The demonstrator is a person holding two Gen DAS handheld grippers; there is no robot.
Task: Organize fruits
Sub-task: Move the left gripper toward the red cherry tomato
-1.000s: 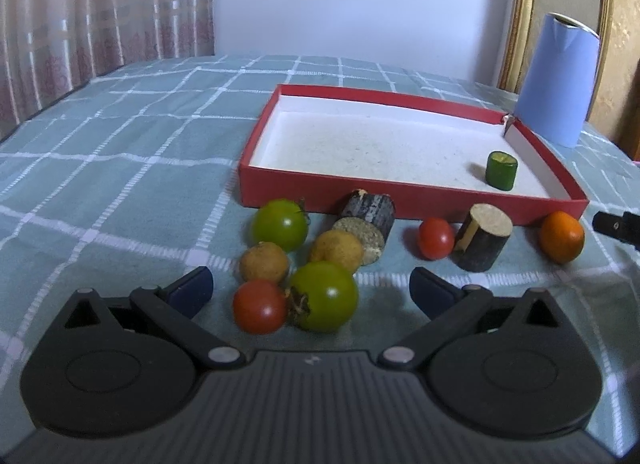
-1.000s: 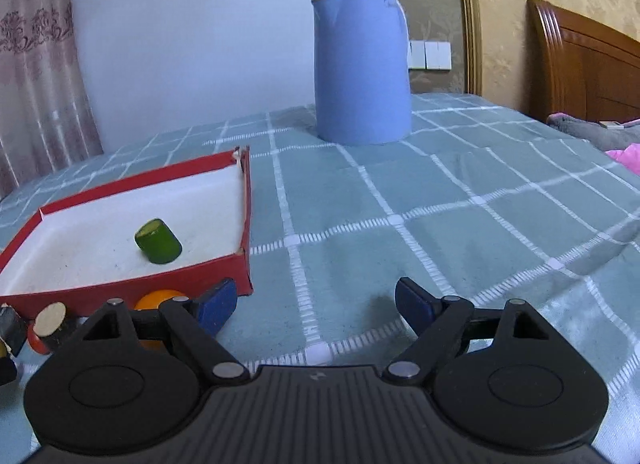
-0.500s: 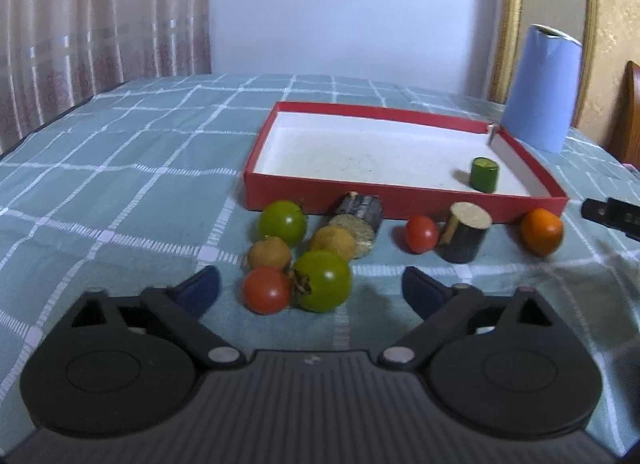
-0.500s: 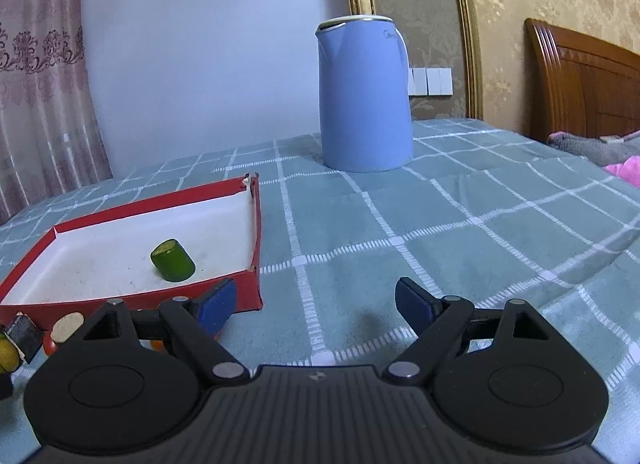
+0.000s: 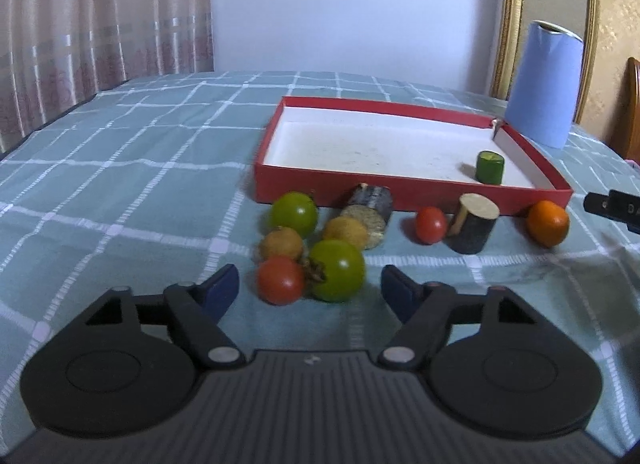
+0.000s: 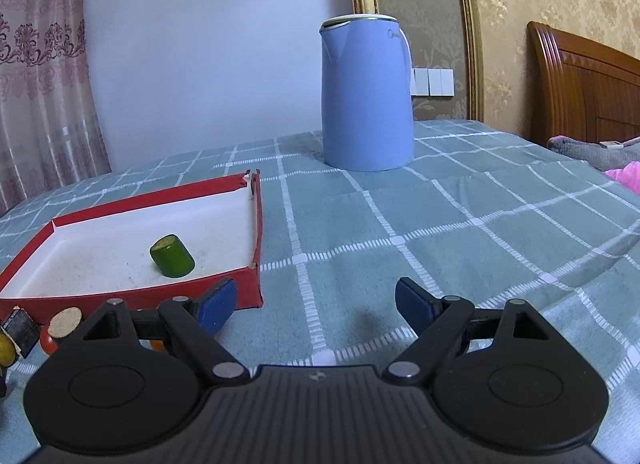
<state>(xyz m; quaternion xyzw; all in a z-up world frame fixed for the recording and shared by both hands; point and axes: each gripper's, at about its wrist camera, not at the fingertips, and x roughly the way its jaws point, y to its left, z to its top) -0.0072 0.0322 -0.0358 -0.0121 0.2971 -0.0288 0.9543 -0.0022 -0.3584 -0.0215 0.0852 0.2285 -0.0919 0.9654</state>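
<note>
A red tray (image 5: 404, 193) with a white floor holds one green cylinder (image 5: 489, 167). Loose fruit lies in front of it: a red tomato (image 5: 280, 280) and a green tomato (image 5: 338, 270) nearest me, two brown fruits (image 5: 281, 243), another green tomato (image 5: 294, 213), a small red tomato (image 5: 430, 224), an orange (image 5: 547, 222) and two dark cylinders (image 5: 474, 227). My left gripper (image 5: 310, 290) has its jaws closing, with the near red and green tomatoes between and just beyond the tips, untouched. My right gripper (image 6: 316, 302) stands open over bare cloth beside the tray's corner (image 6: 254, 284).
A blue kettle (image 6: 366, 93) stands behind the tray on the checked teal cloth (image 6: 440, 232). A wooden headboard (image 6: 588, 83) and bedding lie at the far right. Curtains (image 5: 100, 23) hang at the left. The right gripper's fingertip (image 5: 614, 205) shows at the left view's right edge.
The left gripper's fingers have moved closer together around the near tomatoes, and its view has tilted up. The right gripper keeps its opening; its view has also tilted up slightly.
</note>
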